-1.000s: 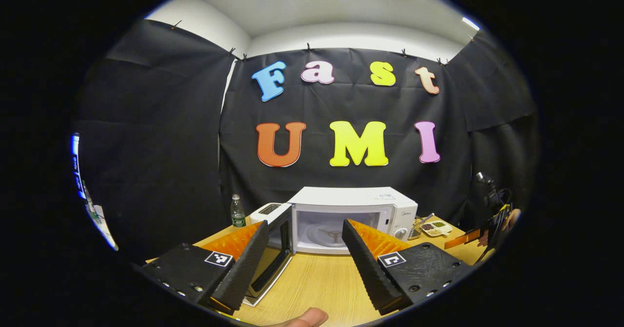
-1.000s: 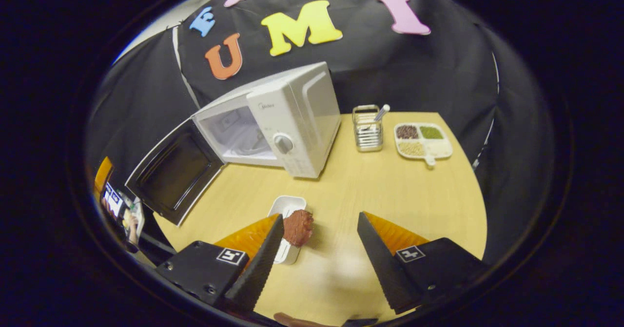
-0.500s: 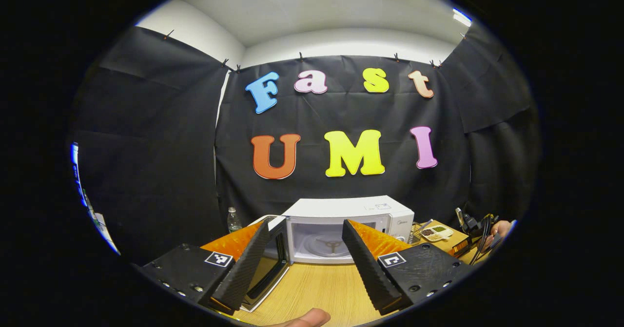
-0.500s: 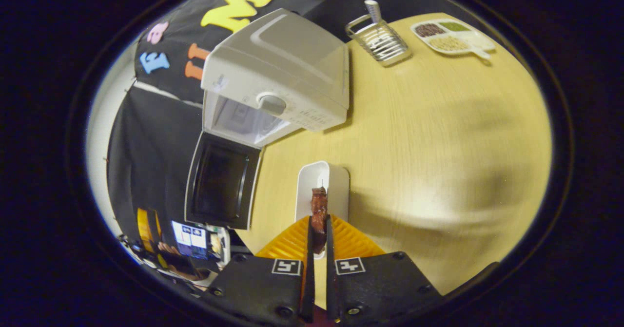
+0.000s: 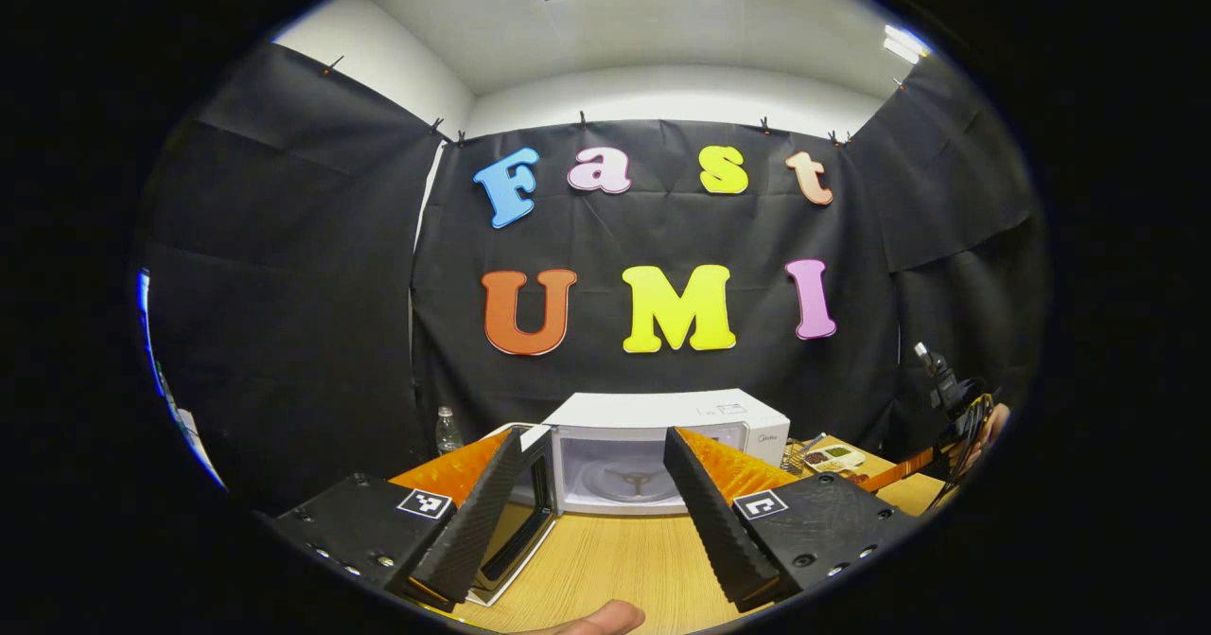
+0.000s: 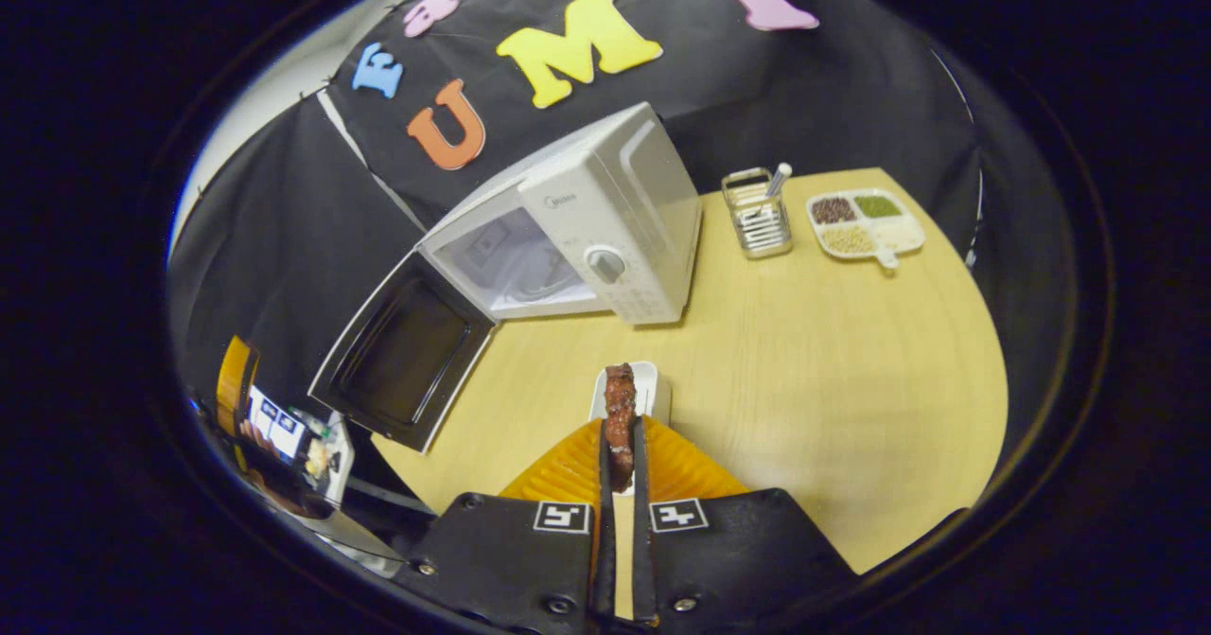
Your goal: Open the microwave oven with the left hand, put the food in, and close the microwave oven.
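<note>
A white microwave (image 5: 672, 427) (image 6: 605, 219) stands at the back of the wooden table with its door (image 5: 530, 512) (image 6: 402, 361) swung wide open and its turntable cavity bare. My left gripper (image 5: 591, 498) hangs open in front of it, well back from the cavity, holding nothing. My right gripper (image 6: 620, 432) is shut on a brown chunk of food (image 6: 620, 408), lifted above a small white dish (image 6: 636, 391) on the table. In the left gripper view the right gripper and the hand on it appear at the far right (image 5: 956, 427).
A wire utensil holder (image 6: 757, 223) and a divided white plate of beans (image 6: 863, 223) sit right of the microwave. A green-capped bottle (image 5: 445, 430) stands left of the open door. Bare tabletop (image 6: 833, 398) spreads to the right of the dish.
My right gripper closed on the food a second ago and has since risen with it off the dish, swinging back toward the microwave. My left gripper has drawn back a little, still open.
</note>
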{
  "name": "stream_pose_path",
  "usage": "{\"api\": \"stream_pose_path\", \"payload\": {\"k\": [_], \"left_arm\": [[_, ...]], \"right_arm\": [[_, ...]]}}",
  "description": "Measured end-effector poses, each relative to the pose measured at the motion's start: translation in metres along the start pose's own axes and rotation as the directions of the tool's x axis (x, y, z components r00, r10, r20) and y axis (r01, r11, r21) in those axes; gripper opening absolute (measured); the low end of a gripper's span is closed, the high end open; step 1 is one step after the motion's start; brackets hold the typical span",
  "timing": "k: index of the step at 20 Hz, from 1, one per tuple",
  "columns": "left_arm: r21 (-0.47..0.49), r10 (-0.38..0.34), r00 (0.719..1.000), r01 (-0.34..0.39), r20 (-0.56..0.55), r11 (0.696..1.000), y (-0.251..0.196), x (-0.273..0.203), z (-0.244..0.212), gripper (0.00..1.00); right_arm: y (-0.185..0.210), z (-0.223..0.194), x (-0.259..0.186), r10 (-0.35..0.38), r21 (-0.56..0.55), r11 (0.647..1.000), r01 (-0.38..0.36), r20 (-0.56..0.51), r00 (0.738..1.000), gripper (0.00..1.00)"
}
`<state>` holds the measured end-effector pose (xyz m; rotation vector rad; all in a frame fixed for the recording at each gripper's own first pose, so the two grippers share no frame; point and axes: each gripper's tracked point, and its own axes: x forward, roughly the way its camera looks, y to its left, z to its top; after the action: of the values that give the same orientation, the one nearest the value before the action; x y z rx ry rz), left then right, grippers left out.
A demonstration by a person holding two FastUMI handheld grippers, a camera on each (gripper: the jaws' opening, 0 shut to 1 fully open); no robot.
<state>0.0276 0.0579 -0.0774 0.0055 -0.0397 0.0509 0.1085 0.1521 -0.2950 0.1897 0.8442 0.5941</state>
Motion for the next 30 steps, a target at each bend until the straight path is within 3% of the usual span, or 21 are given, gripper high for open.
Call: {"api": "stream_pose_path", "payload": {"k": [4,7,10,12,19,20,21,24,25,26,29,30], "left_arm": [[-0.005,-0.005,0.999,0.005,-0.034,1.000,0.009,-0.004,-0.011,0.92],[-0.010,-0.011,0.998,0.011,-0.069,1.000,0.016,-0.007,-0.025,0.92],[-0.008,-0.004,0.996,0.003,-0.089,1.000,0.030,-0.012,-0.035,0.92],[-0.014,-0.008,0.996,0.007,-0.094,1.000,0.035,-0.015,-0.039,0.92],[-0.021,-0.007,0.998,0.006,-0.067,1.000,0.056,-0.026,-0.038,0.92],[-0.022,-0.008,0.998,0.007,-0.065,1.000,0.058,-0.026,-0.039,0.82],[-0.025,-0.009,0.998,0.008,-0.061,1.000,0.059,-0.027,-0.037,0.92],[-0.030,-0.016,0.999,0.014,-0.051,0.999,0.062,-0.029,-0.036,0.92],[-0.034,-0.017,0.999,0.015,-0.048,0.999,0.062,-0.029,-0.036,0.82],[-0.039,-0.020,0.999,0.018,-0.047,0.999,0.062,-0.030,-0.036,0.92],[-0.054,-0.034,0.999,0.032,-0.036,0.998,0.060,-0.030,-0.036,0.92],[-0.055,-0.038,0.998,0.036,-0.044,0.998,0.060,-0.031,-0.040,0.92]], "right_arm": [[0.017,0.019,-0.046,-0.140,-0.125,0.978,0.168,0.204,0.969,0.10],[0.039,0.035,-0.074,-0.192,-0.184,0.946,0.268,0.350,0.917,0.11],[0.077,0.047,-0.087,-0.205,-0.260,0.894,0.364,0.485,0.850,0.11],[0.102,0.045,-0.088,-0.190,-0.292,0.875,0.386,0.527,0.829,0.11],[0.159,0.046,-0.028,-0.143,-0.317,0.885,0.341,0.512,0.847,0.11],[0.164,0.048,-0.014,-0.143,-0.311,0.890,0.335,0.506,0.851,0.11],[0.167,0.050,-0.002,-0.146,-0.300,0.895,0.329,0.500,0.853,0.11],[0.175,0.059,0.041,-0.166,-0.255,0.911,0.323,0.492,0.855,0.11],[0.178,0.061,0.056,-0.169,-0.242,0.916,0.319,0.488,0.857,0.11],[0.181,0.064,0.072,-0.172,-0.230,0.921,0.315,0.484,0.858,0.11],[0.194,0.073,0.119,-0.173,-0.195,0.936,0.292,0.468,0.867,0.11],[0.196,0.076,0.135,-0.180,-0.185,0.938,0.292,0.461,0.869,0.04]]}}
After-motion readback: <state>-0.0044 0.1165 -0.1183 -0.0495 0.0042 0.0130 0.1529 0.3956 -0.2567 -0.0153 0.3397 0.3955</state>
